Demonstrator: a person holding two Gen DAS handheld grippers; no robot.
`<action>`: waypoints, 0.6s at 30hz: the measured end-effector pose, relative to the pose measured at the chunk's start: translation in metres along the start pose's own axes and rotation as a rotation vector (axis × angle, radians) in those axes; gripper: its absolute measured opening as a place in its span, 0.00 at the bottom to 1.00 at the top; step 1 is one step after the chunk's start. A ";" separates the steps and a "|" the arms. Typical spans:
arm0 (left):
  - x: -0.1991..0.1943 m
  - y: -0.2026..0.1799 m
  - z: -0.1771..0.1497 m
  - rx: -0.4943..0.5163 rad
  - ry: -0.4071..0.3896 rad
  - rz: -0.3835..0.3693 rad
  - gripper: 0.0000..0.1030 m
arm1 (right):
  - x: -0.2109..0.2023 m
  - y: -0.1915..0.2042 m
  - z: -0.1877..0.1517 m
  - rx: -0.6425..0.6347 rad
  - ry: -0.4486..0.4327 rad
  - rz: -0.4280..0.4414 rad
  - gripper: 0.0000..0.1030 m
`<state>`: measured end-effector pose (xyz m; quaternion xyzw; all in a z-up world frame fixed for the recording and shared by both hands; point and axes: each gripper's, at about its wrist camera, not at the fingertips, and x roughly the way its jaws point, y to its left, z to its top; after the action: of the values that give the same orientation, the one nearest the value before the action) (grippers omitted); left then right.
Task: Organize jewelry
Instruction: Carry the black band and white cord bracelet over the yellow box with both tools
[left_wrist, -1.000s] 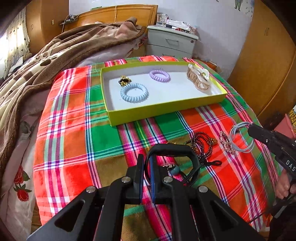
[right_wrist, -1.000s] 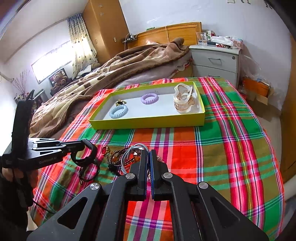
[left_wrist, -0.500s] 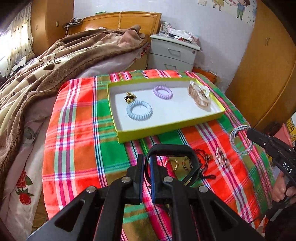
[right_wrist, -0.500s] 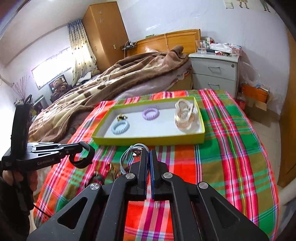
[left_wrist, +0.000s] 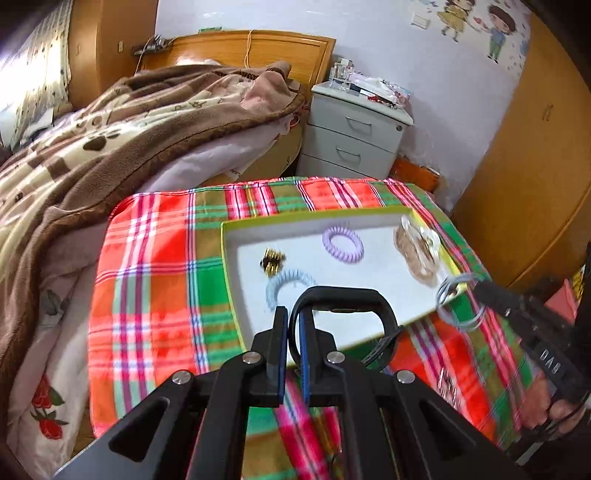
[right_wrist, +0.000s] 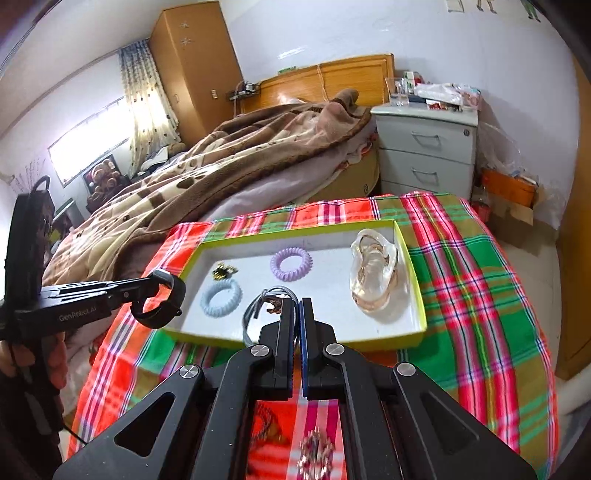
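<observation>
The left tongs (left_wrist: 293, 325) are clenched on a black rigid plastic band (left_wrist: 345, 301), light and stiff, best pinched at its rim, hanging above the yellow-green shallow tray's (right_wrist: 295, 338) near edge. The right tongs (right_wrist: 296, 317) grip a thin grey wire bangle set (right_wrist: 255, 314), springy and slippery, likewise over the tray's near side.

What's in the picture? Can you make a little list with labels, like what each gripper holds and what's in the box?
left gripper: shut on a black band
right gripper: shut on grey hair ties
tray: yellow-green, white inside, on the plaid cloth
in the tray: purple coil tie, blue coil tie, gold clip, clear claw clip
still on the cloth: sparkly piece, blurred
</observation>
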<state>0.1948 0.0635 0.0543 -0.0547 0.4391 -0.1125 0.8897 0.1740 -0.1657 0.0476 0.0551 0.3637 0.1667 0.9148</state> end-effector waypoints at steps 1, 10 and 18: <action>0.004 -0.001 0.004 0.003 0.002 0.002 0.06 | 0.006 -0.002 0.002 0.006 0.006 -0.003 0.02; 0.048 -0.006 0.039 0.015 0.030 0.001 0.06 | 0.050 -0.009 0.008 0.011 0.076 -0.035 0.02; 0.091 -0.007 0.052 0.034 0.089 0.023 0.06 | 0.069 -0.009 0.010 -0.009 0.111 -0.057 0.02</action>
<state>0.2885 0.0339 0.0171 -0.0294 0.4767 -0.1119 0.8714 0.2299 -0.1497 0.0078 0.0314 0.4146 0.1450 0.8978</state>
